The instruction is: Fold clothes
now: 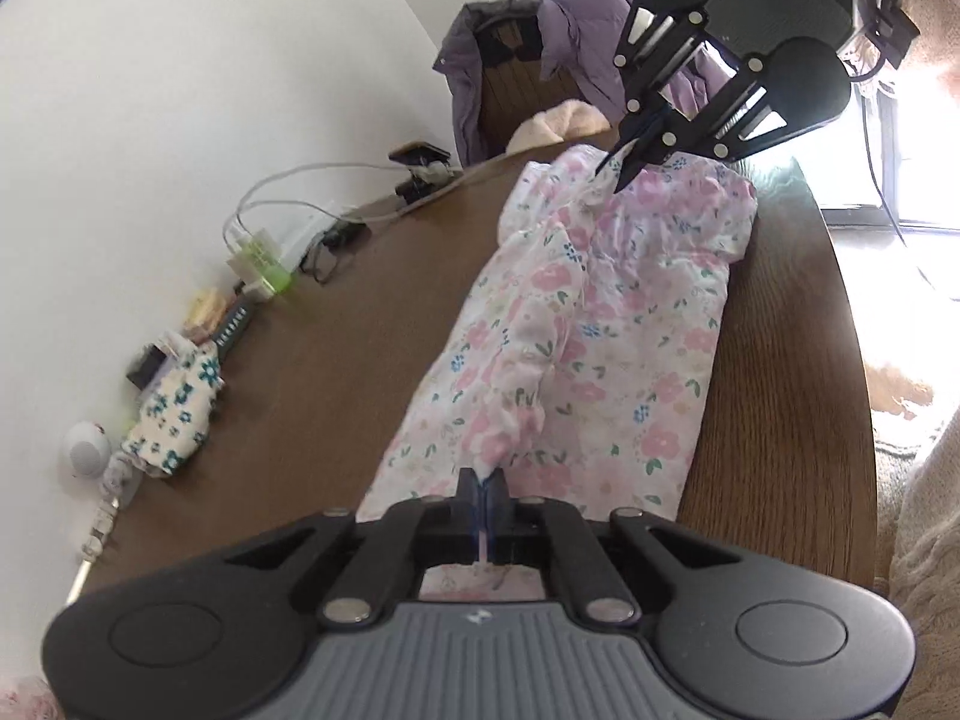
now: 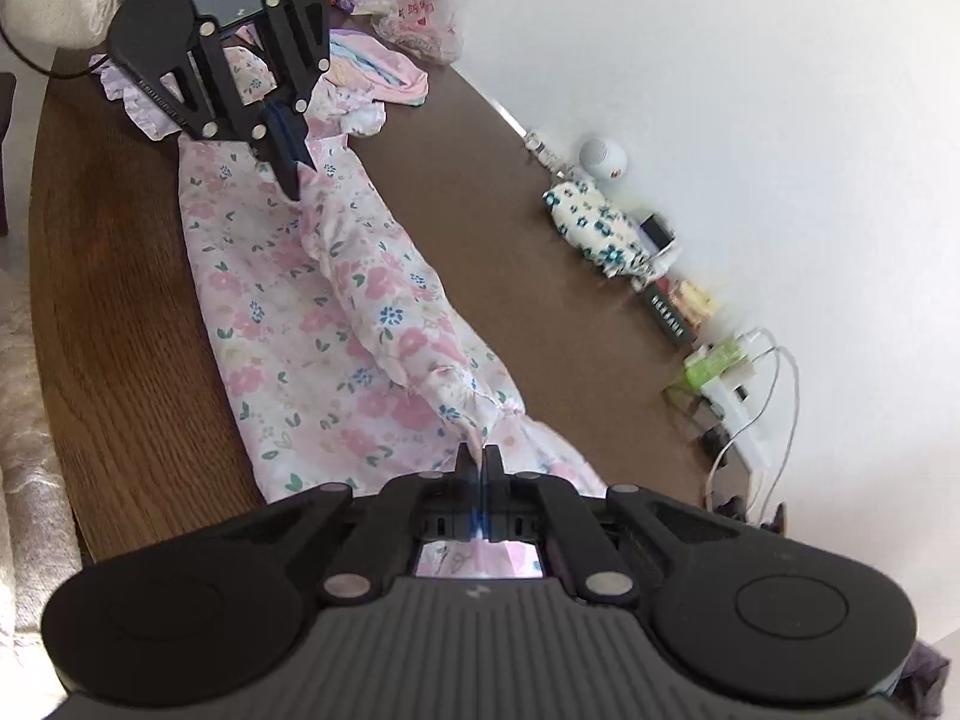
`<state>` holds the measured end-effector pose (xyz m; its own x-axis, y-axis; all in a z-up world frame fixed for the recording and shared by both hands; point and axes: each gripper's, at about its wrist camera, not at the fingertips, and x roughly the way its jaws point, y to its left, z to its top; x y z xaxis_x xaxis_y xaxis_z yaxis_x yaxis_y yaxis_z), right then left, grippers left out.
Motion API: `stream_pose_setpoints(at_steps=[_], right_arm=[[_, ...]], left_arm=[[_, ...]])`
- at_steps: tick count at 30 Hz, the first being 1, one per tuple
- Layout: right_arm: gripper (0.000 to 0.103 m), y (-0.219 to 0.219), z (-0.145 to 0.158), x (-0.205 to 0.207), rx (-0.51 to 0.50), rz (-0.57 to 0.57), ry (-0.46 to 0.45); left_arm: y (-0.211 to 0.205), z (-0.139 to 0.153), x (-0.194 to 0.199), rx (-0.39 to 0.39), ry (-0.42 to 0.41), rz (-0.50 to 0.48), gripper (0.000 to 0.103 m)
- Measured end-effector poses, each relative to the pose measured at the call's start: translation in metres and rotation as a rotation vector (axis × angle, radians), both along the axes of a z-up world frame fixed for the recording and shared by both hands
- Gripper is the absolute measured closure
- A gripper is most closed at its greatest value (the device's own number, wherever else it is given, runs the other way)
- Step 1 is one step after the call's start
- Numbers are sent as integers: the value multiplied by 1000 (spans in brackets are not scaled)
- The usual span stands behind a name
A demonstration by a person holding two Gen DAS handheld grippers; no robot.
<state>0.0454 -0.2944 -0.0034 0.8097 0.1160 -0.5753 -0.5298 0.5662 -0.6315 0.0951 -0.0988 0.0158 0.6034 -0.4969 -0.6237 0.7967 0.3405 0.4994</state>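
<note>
A white garment with pink and blue flowers (image 1: 600, 312) lies stretched in a long strip on the brown wooden table (image 1: 792, 372). My left gripper (image 1: 483, 477) is shut on a bunched fold at the near end. At the far end my right gripper (image 1: 613, 173) is shut on the fabric too. In the right wrist view the garment (image 2: 312, 312) runs away from my right gripper (image 2: 479, 457), which pinches a gathered ridge. My left gripper (image 2: 294, 187) pinches the opposite end. A raised ridge of cloth runs between the two grips.
A purple jacket (image 1: 576, 36) hangs on a chair behind the table. Along the wall sit cables with a charger (image 1: 264, 264), a blue-flowered pouch (image 1: 174, 408) and a white round device (image 1: 87, 450). A pile of other clothes (image 2: 384, 78) lies at the table's far end.
</note>
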Motion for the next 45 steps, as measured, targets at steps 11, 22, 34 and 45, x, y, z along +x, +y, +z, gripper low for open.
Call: stream_pose_setpoints(at_steps=[11, 22, 34, 45], right_arm=[[78, -1, -35, -26, 42, -46, 65], [69, -52, 7, -10, 743, -320, 117], [85, -83, -45, -7, 706, -554, 53], [85, -30, -11, 35, 887, -470, 5]], left_arm=[[6, -24, -15, -14, 95, 26, 78], [12, 3, 14, -302, 286, 210, 60], [14, -29, 23, -272, 354, 273, 83], [8, -30, 17, -277, 319, 302, 84]])
